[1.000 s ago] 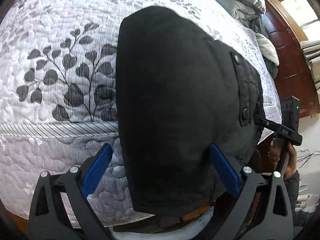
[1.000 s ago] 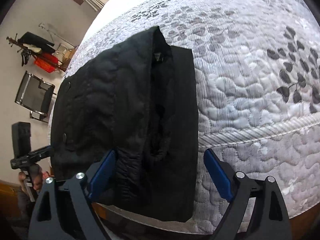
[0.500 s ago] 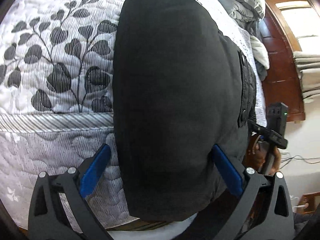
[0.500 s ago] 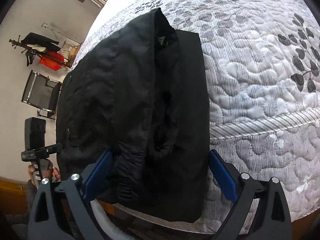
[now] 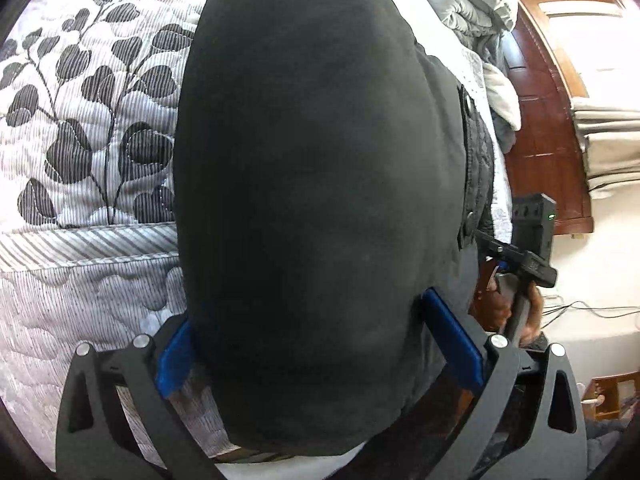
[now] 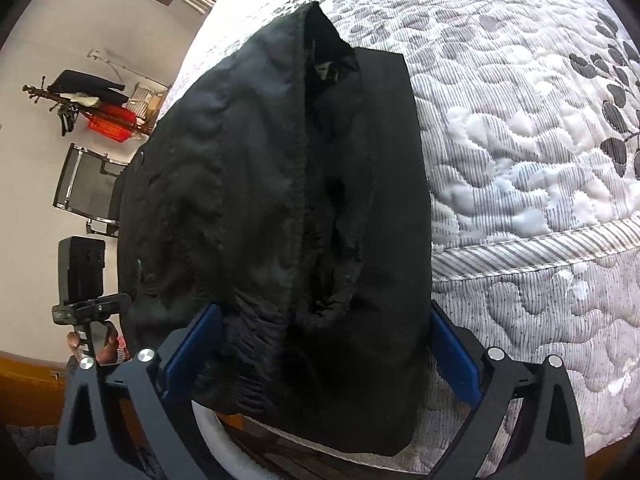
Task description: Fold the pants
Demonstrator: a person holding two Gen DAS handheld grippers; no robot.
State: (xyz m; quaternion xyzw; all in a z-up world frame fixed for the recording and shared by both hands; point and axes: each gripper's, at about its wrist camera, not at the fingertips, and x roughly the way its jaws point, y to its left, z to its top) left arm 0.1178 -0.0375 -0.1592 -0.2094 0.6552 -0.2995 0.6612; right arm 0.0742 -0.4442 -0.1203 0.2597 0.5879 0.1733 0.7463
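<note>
Black pants (image 5: 312, 184) lie folded on the quilted bed, with their near end hanging over the bed's edge. The right wrist view shows the pants (image 6: 280, 208) with the elastic waistband near my fingers and a crumpled seam down the middle. My left gripper (image 5: 316, 348) is open, its blue pads on either side of the hanging end. My right gripper (image 6: 320, 348) is open, straddling the waistband end. Each gripper shows in the other's view: the right one (image 5: 520, 256) at the pants' right side, the left one (image 6: 88, 304) at their left side.
The grey-and-white leaf-patterned quilt (image 5: 88, 128) covers the bed. Bunched grey bedding (image 5: 472, 4) lies at the far right by a wooden headboard (image 5: 548, 128). A folding chair (image 6: 88, 184) and a clothes rack (image 6: 92, 100) stand by the wall.
Both grippers have moved in closer to the hanging end of the pants, which now fills more of each view. Both jaws stay open.
</note>
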